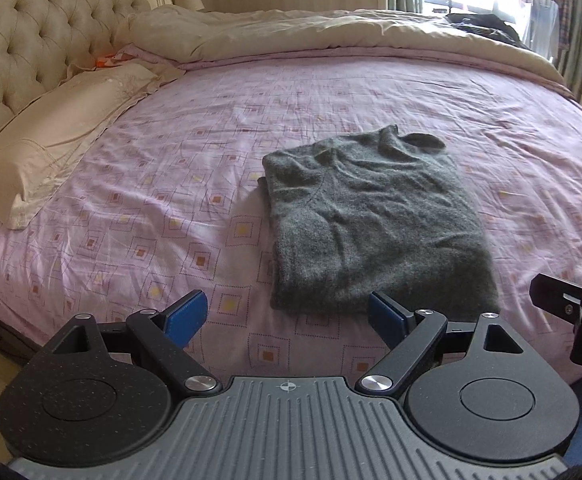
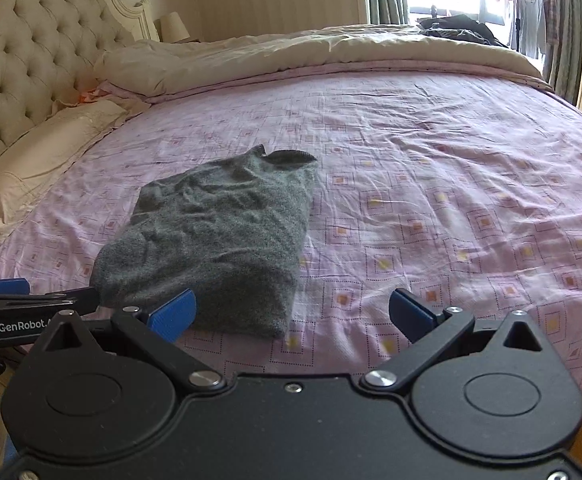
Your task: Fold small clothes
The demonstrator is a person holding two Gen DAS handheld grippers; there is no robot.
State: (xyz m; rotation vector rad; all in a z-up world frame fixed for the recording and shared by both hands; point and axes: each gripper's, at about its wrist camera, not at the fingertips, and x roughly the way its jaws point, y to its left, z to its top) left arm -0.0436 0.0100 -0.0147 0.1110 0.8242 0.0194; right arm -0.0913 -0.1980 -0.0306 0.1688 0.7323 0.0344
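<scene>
A grey knitted sweater (image 1: pixel 375 224) lies folded into a rough rectangle on the pink patterned bed sheet (image 1: pixel 171 200), its collar at the far end. It also shows in the right wrist view (image 2: pixel 215 232). My left gripper (image 1: pixel 287 316) is open and empty, just short of the sweater's near edge. My right gripper (image 2: pixel 291 314) is open and empty, near the sweater's near right corner. The left gripper's side (image 2: pixel 23 308) shows at the left edge of the right wrist view, and the right gripper's side (image 1: pixel 571 308) at the right edge of the left wrist view.
A cream pillow (image 1: pixel 51 148) lies at the left by the tufted headboard (image 1: pixel 31 32). A rolled beige duvet (image 1: pixel 331 36) lies along the far side of the bed. Dark clothes (image 2: pixel 455 26) sit by the window. The bed's near edge is just below both grippers.
</scene>
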